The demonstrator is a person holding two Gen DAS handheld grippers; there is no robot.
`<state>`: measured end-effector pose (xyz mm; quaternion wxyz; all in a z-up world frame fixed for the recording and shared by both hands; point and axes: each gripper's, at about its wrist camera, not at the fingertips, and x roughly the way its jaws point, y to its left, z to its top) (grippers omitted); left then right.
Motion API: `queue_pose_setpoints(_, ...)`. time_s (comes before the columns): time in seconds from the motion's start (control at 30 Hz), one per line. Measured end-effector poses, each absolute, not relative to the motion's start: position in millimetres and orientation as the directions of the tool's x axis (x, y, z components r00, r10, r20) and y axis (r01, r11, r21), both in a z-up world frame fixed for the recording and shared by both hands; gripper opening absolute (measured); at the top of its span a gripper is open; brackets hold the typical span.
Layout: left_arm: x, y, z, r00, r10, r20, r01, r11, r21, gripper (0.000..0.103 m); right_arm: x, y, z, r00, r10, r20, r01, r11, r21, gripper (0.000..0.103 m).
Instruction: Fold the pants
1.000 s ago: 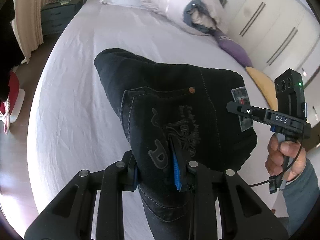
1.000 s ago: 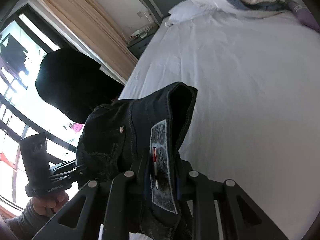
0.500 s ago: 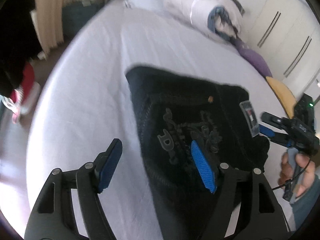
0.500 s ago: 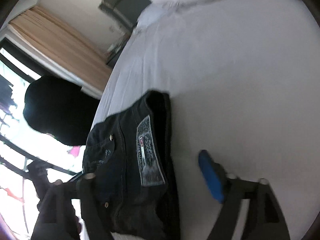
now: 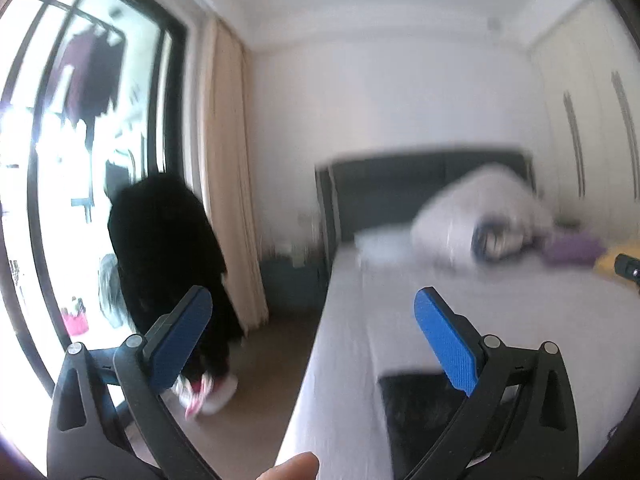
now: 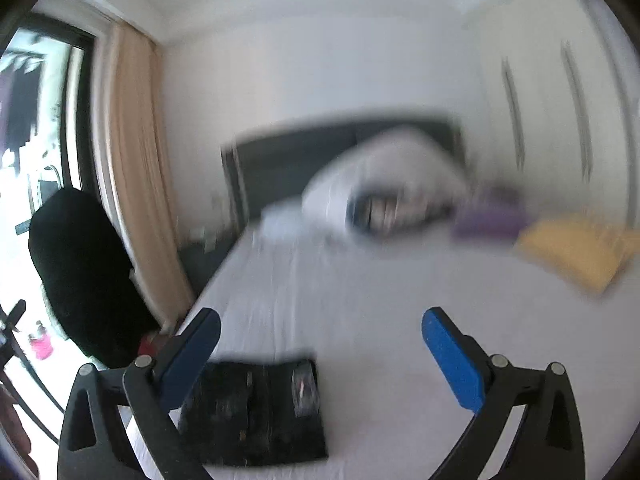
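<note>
The black folded pants (image 6: 256,412) lie flat on the white bed (image 6: 360,312) near its front edge, with a grey waist patch on top. In the left wrist view a dark corner of them (image 5: 420,408) shows low, behind the right finger. My left gripper (image 5: 316,340) is open and empty, raised above the bed's left edge. My right gripper (image 6: 320,352) is open and empty, raised above and apart from the pants. Both views are blurred by motion.
A rolled white duvet (image 6: 380,180), a purple cushion (image 6: 488,220) and a yellow cushion (image 6: 576,252) lie at the head of the bed. A black garment (image 5: 168,256) hangs by the window and curtain (image 5: 228,200) on the left. White wardrobes (image 6: 560,100) stand right.
Both grippers let go of the pants, opened wide and lifted up and back. The pants now lie folded on the bed, and the views have tilted up toward the headboard.
</note>
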<state>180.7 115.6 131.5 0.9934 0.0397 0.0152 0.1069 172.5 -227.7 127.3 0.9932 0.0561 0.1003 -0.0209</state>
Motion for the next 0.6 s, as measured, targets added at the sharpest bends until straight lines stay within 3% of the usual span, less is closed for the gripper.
queue_pose_setpoints(0.1, 146, 116, 168, 0.979, 0.202, -0.002, -0.201, 0.975, 0.100, 0.103, 123, -210, 176, 0.994, -0.104, -0.040, 0.104, 0.995, 0.006, 0.103)
queue_pose_setpoints(0.33, 68, 128, 222, 0.993, 0.116, -0.022, -0.113, 0.986, 0.120, 0.103, 39, -190, 250, 0.985, -0.087, 0.148, 0.090, 0.996, -0.007, 0.103)
queue_pose_setpoints(0.43, 30, 132, 235, 0.993, 0.110, -0.051, -0.105, 0.989, 0.100, 0.103, 19, -183, 269, 0.987, -0.067, 0.149, 0.068, 0.998, -0.006, 0.103)
queue_pose_setpoints(0.53, 22, 135, 234, 0.984, 0.097, -0.149, -0.088, 0.994, 0.063, 0.103, 9, -180, 270, 0.994, -0.064, 0.089, 0.062, 0.998, 0.022, 0.103)
queue_pose_setpoints(0.6, 30, 136, 220, 0.955, 0.118, -0.273, -0.110, 0.993, 0.045, 0.103, 14, -177, 259, 0.997, -0.073, -0.001, 0.073, 0.997, 0.031, 0.103)
